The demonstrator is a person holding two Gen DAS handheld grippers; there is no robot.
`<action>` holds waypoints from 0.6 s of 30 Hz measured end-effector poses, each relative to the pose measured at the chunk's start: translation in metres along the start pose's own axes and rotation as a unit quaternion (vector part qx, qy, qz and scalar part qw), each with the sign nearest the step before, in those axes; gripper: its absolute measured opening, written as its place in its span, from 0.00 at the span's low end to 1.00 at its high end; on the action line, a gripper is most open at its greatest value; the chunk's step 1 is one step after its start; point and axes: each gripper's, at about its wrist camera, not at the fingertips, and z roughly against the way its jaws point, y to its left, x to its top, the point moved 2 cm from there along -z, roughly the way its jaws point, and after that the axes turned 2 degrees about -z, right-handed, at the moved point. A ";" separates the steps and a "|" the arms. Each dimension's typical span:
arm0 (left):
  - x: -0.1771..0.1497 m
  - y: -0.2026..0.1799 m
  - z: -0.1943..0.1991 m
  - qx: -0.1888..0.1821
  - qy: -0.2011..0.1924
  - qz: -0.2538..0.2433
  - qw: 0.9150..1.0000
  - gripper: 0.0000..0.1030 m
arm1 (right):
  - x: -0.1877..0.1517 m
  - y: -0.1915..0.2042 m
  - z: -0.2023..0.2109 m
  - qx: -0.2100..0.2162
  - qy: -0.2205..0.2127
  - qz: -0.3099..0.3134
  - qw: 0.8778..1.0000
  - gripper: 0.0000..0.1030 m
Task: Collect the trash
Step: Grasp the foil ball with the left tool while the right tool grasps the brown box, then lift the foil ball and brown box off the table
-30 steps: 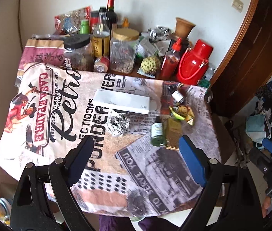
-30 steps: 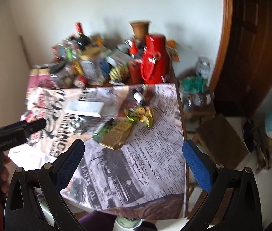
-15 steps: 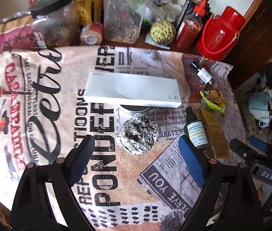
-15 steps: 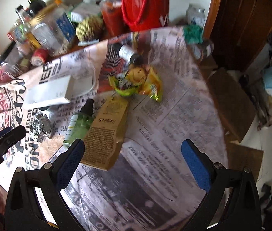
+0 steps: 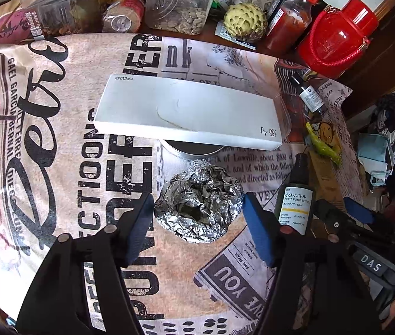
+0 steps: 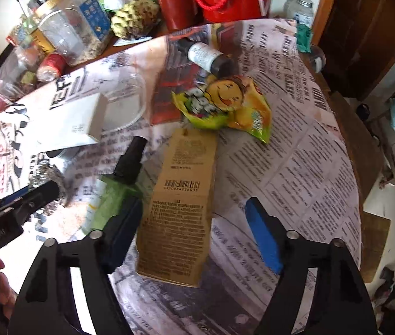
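Both tongs gape empty over the table (image 5: pixel 57 167): the left tongs (image 5: pixel 196 227) straddle the crumpled foil ball (image 5: pixel 199 209) lying just in front of the white box (image 5: pixel 186 114), so squeezing gently should avoid flattening it, while the right tongs (image 6: pixel 194 234) bracket the brown carton (image 6: pixel 182 203) right of the foil.

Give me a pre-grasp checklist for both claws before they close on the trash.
1. Left claw open: ok.
2. Foil ball centred between its pads: ok.
3. Pump bottle outside the left claw's pads: ok, though near one pad.
4. Right claw open: ok.
5. Brown carton between its pads: ok, but off-centre, close to the left pad.
6. Pads low enough to grip: cannot tell.
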 end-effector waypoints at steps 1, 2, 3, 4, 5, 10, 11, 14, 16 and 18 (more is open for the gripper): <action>0.000 -0.001 0.000 0.001 -0.002 -0.001 1.000 0.62 | -0.001 -0.002 0.000 0.001 0.001 -0.001 1.000 0.62; 0.000 -0.001 0.000 0.002 -0.006 -0.003 1.000 0.61 | 0.000 -0.004 -0.002 0.004 0.004 -0.001 1.000 0.56; 0.000 -0.002 0.000 0.001 -0.008 -0.004 1.000 0.60 | -0.001 -0.004 -0.002 0.005 0.005 -0.001 1.000 0.49; 0.000 -0.002 0.000 -0.003 -0.009 -0.006 1.000 0.59 | -0.001 -0.006 -0.003 0.004 0.005 0.001 1.000 0.44; 0.001 -0.002 0.000 -0.009 -0.010 -0.007 1.000 0.58 | 0.000 -0.006 -0.003 0.002 0.002 0.004 1.000 0.43; 0.001 -0.009 0.005 -0.004 -0.021 -0.020 1.000 0.56 | 0.001 -0.009 0.005 0.006 -0.017 -0.001 1.000 0.43; 0.000 -0.009 0.007 -0.003 -0.023 -0.021 1.000 0.56 | 0.000 -0.009 0.009 0.007 -0.021 0.002 1.000 0.43; -0.002 -0.011 0.015 -0.008 -0.023 -0.019 1.000 0.56 | -0.002 -0.009 0.021 0.017 -0.033 0.011 0.999 0.43; -0.003 -0.013 0.023 -0.006 -0.029 -0.018 0.999 0.56 | -0.004 -0.010 0.029 0.024 -0.038 0.014 0.999 0.43; -0.004 -0.016 0.034 -0.001 -0.042 -0.019 0.999 0.56 | -0.006 -0.012 0.038 0.033 -0.044 0.014 0.998 0.43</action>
